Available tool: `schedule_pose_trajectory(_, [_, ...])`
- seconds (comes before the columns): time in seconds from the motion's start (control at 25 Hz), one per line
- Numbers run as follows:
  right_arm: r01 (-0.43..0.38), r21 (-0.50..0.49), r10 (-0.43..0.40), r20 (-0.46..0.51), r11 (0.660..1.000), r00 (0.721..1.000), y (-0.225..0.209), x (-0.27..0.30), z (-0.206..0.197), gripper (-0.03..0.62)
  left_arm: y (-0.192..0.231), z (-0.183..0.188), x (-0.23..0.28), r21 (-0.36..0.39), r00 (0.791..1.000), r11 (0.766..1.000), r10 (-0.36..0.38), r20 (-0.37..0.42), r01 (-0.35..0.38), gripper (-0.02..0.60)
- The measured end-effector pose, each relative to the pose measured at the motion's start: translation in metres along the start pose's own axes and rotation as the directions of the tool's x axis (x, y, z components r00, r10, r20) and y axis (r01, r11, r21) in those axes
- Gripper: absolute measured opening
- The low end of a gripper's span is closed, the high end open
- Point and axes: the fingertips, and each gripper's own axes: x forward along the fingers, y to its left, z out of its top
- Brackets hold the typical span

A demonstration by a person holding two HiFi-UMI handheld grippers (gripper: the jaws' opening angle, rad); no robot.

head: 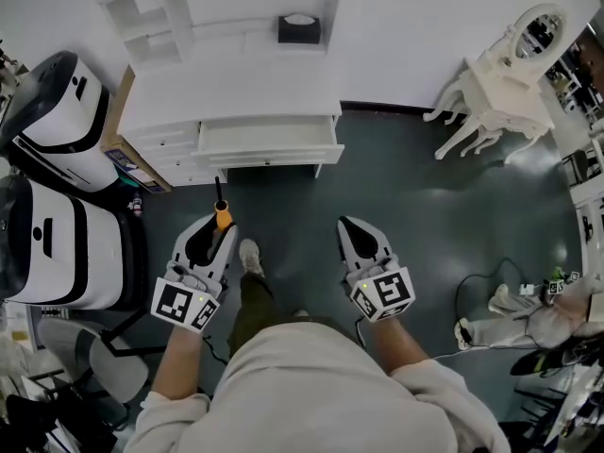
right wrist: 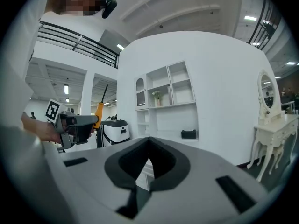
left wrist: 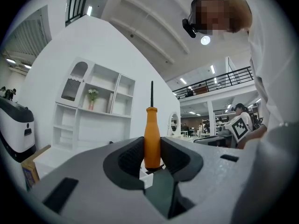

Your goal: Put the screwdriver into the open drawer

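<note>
OK, status: left gripper (head: 213, 232) is pinching the screwdriver (left wrist: 152, 133) by its orange handle. The pads sit on both sides of the handle's lower part, with the butt end down between the jaws. The black shaft sticks out past the fingertips and points toward the white cabinet (head: 236, 92).

Right gripper (head: 351, 226) has its jaws pressed together with nothing in them. It's held out beside the left one, the two well apart, both over the dark floor (head: 396, 177).

The screwdriver is not in the drawer. Its tip is near the drawer front but clear of it, out over the floor. From the right gripper view you can see the tool and the left gripper off to the side, orange handle up against the jaws.

The open drawer (head: 272, 140) is pulled out from the cabinet's right half. Its inside looks white, and I can't make out any contents.

Other stuff in the room:
- A small black box (head: 299, 28) sits at the back of the cabinet top.
- A white vanity table (head: 500, 88) with an oval mirror stands off to the right.
- Two white-and-black machines (head: 57, 111) are to the left of the cabinet.
- A shelf unit (left wrist: 100, 104) on the wall holds a small plant (left wrist: 92, 95).

The person's shoe (head: 250, 257) is on the floor between the grippers, closer to the left one.
</note>
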Motion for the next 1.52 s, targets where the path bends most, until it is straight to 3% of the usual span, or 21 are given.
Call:
schedule_pose_trajectory(0.52, [0.065, 0.012, -0.064, -0.023, 0.998, 0.998, -0.037, 0.123, 0.009, 0.003, 0.108, -0.006, 0.085, -0.027, 0.998, 0.998, -0.064, -0.019, 0.063, 0.110])
schedule_pose_trajectory(1.12, [0.123, -0.005, -0.124, -0.022, 0.992, 0.992, -0.058, 0.260, 0.049, 0.004, 0.225, 0.002, 0.155, -0.046, 0.991, 0.990, -0.132, -0.037, 0.130, 0.110])
schedule_pose_trajectory(1.52, [0.143, 0.011, -0.143, -0.032, 0.990, 0.989, -0.074, 0.307, 0.047, 0.003, 0.273, -0.011, 0.185, -0.053, 0.989, 0.990, -0.135, -0.059, 0.132, 0.110])
